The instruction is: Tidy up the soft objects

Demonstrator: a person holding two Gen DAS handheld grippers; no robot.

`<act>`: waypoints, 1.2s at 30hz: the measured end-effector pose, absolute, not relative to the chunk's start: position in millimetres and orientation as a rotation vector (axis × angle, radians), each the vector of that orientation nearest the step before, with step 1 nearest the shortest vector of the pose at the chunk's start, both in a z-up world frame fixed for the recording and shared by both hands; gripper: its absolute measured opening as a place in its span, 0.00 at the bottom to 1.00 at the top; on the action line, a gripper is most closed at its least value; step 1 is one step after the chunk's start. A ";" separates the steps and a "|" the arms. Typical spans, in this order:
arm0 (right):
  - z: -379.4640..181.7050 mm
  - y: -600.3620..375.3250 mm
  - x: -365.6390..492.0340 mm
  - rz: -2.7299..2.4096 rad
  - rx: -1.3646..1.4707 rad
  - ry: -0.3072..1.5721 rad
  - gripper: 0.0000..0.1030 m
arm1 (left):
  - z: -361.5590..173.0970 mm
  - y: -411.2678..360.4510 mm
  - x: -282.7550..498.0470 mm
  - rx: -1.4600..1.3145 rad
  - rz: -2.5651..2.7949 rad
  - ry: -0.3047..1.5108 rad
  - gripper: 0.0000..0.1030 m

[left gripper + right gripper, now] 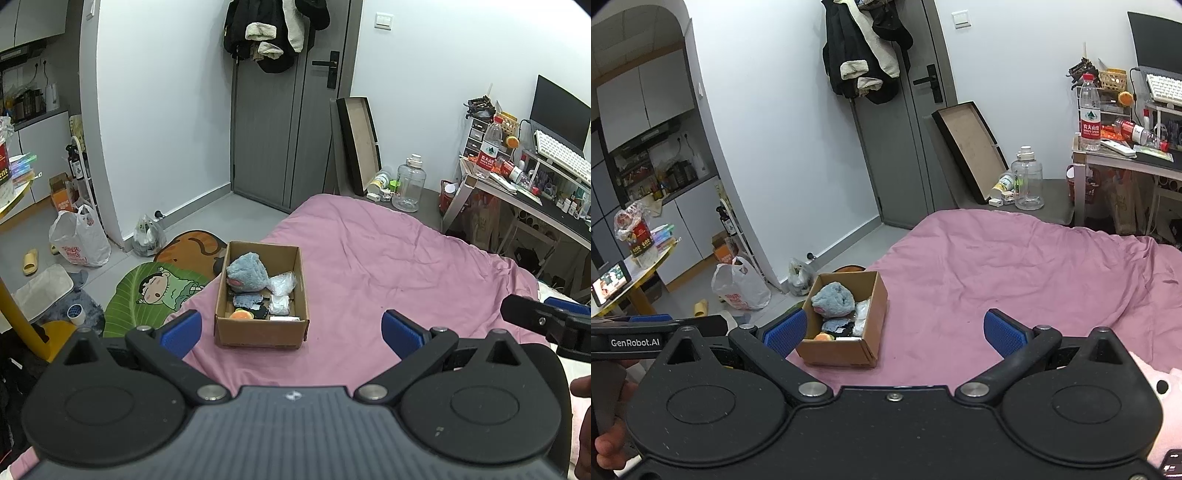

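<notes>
Both the left gripper (291,330) and right gripper (894,332) are hovering spread and empty over the pink bed (388,251), facing the cardboard box (262,334) near its left edge, where the light, squashy blue plush (246,271), best pinched at its bulk, is hiding smaller, indistinct items.

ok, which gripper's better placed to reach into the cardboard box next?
Probably left. The left gripper is open with the cardboard box centred between its fingers. The right gripper is open too, but the box sits off by its left finger.
</notes>
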State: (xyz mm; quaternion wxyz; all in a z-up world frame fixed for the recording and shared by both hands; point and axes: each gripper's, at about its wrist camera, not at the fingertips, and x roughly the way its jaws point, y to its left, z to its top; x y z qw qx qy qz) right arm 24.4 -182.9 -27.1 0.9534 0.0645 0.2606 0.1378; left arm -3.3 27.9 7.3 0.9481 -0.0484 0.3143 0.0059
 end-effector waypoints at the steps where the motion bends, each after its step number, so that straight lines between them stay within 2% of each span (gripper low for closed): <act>1: -27.6 -183.2 24.3 0.280 0.131 0.530 1.00 | 7.4 27.6 -3.4 -0.097 0.012 0.639 1.00; 36: -26.9 -182.8 26.6 0.294 0.106 0.542 1.00 | 11.0 26.9 1.8 -0.097 0.012 0.651 1.00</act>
